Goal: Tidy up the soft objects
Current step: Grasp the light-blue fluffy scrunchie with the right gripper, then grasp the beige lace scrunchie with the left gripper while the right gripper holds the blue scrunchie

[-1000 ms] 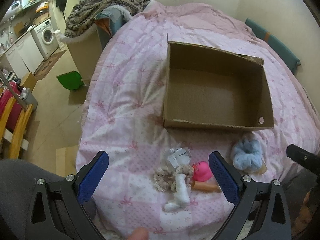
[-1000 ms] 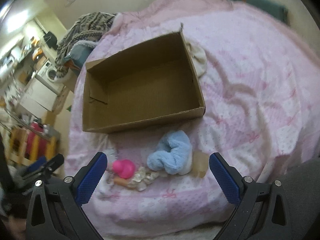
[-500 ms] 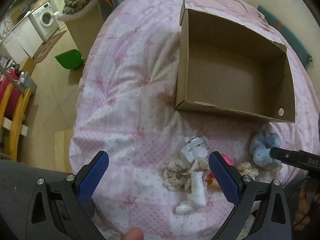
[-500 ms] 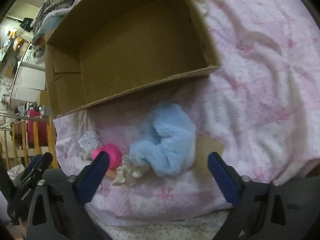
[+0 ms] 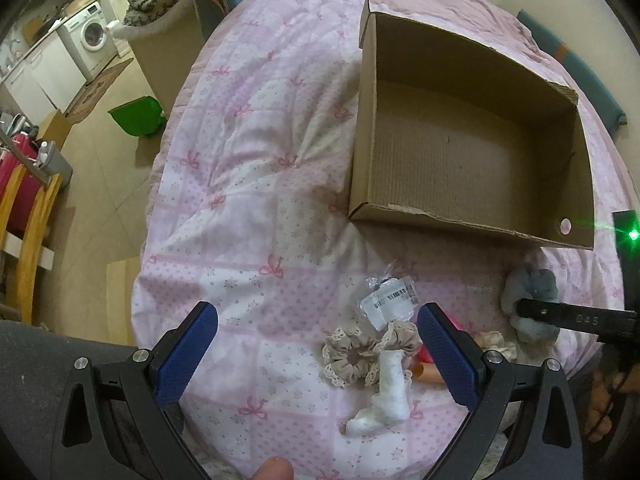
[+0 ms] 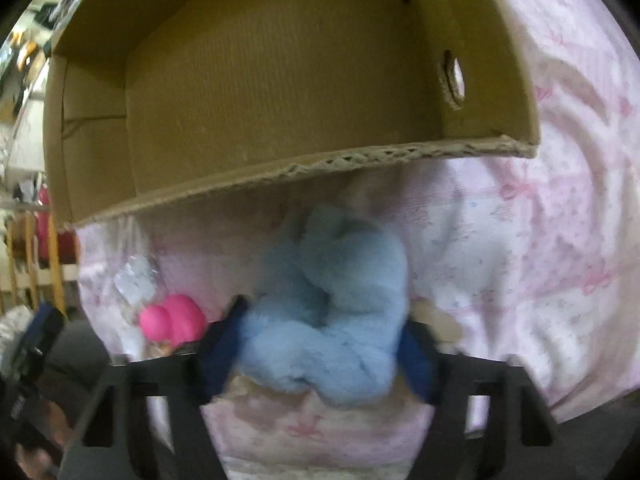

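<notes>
A fluffy blue scrunchie [image 6: 328, 320] lies on the pink quilt just in front of the empty cardboard box [image 6: 280, 168]. My right gripper [image 6: 320, 356] has its blue fingers [image 6: 224, 344] pressed on both sides of the scrunchie. The scrunchie also shows in the left wrist view [image 5: 530, 292]. My left gripper [image 5: 316, 356] is open and empty above a beige lace scrunchie [image 5: 348, 354], a white sock [image 5: 386, 396] and a clear packet [image 5: 386, 300]. A pink toy [image 6: 174, 320] lies left of the blue scrunchie.
The box [image 5: 460, 148] sits mid-bed on the pink quilt [image 5: 256, 168]. The bed edge drops to the floor at left, with a green bin [image 5: 138, 116], wooden chair [image 5: 28, 216] and washing machine [image 5: 92, 40] beyond.
My right gripper has moved down and forward onto the blue scrunchie and its fingers have closed in around it. My left gripper has shifted slightly forward and stays open.
</notes>
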{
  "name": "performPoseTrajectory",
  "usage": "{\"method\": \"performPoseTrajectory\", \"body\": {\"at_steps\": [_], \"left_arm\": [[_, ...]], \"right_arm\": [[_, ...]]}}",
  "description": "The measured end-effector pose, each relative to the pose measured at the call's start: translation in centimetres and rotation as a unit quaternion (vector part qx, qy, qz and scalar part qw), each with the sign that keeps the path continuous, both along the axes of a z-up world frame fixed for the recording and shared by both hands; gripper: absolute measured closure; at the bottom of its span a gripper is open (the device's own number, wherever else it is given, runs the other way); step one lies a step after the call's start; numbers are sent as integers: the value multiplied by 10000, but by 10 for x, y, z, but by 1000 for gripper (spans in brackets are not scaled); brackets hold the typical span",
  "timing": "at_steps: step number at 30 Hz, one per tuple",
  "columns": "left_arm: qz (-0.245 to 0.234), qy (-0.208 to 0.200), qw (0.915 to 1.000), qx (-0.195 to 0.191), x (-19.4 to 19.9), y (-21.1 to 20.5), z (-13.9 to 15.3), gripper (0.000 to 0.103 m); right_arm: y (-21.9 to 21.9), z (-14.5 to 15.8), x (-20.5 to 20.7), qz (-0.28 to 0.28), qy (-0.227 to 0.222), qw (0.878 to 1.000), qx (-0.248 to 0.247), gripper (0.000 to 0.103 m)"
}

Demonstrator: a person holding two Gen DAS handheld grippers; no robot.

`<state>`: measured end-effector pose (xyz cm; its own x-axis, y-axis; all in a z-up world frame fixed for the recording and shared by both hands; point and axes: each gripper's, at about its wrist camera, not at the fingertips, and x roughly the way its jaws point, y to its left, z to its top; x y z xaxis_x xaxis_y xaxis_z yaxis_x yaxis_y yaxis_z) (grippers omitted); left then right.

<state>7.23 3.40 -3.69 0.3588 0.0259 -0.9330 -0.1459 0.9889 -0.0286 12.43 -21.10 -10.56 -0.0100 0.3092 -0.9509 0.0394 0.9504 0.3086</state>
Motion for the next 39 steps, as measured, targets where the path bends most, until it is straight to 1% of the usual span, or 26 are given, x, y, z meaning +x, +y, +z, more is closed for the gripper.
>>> {"method": "performPoseTrajectory", "body": {"at_steps": [1,3,4,7,13,15,17,20,23,24,27,28,29,30,31,33,35,37,38,39], "left_arm": [[2,-7,10000,1,0,0,0,3],[5,-12,10000,2,0,0,0,3],[-2,-20,10000,2,0,0,0,3],[-25,-44,10000,27,-1,-1,-1,3],[73,-40,10000,13,-2,3,-1,3],[144,-23,9999,-11,-1,7,-2,3],[211,49,9997,-76,0,12,-5,3],[371,126,9991,-178,0,21,-9,5],[403,239,9985,-274,6,24,-13,13],[371,383,9980,-352,10,24,-19,17],[411,783,9945,-554,12,26,-36,39],[450,891,9933,-589,10,27,-42,44],[476,1003,9919,-624,9,29,-47,47],[489,1175,9893,-711,7,30,-55,54],[483,1275,9875,-791,6,30,-60,60],[444,1456,9839,-941,6,29,-69,61],[363,1587,9824,-915,6,25,-76,61],[310,1658,9791,-1136,7,20,-83,65],[260,1681,9785,-1167,8,17,-84,66],[125,1694,9795,-1082,8,11,-85,67]], "right_arm": [[-2,3,-1,23,-41,10000,62,62],[-8,12,-3,-11,-123,9995,285,72],[-10,19,-6,-7,-181,9990,397,82],[-8,39,-11,27,-452,9973,575,88],[-10,74,-21,26,-945,9897,1076,89],[-9,81,-28,46,-1101,9881,1072,89],[-10,85,-37,41,-1358,9843,1127,89],[-26,88,-44,-115,-1559,9809,1161,89],[-36,92,-48,-242,-1669,9774,1272,89],[-40,93,-49,-268,-1743,9755,1317,89],[-47,96,-52,-346,-1826,9728,1381,89],[-48,94,-52,-363,-1816,9725,1411,89],[-48,93,-53,-381,-1801,9724,1437,89],[-50,93,-53,-401,-1791,9721,1459,89],[-52,93,-55,-414,-1796,9717,1478,89],[-51,94,-56,-404,-1796,9712,1513,89],[-52,94,-60,-373,-1789,9715,1508,89],[-49,93,-59,-338,-1770,9722,1496,89],[-48,93,-60,-327,-1751,9725,1502,89],[-47,92,-59,-314,-1731,9730,1493,89]]}}
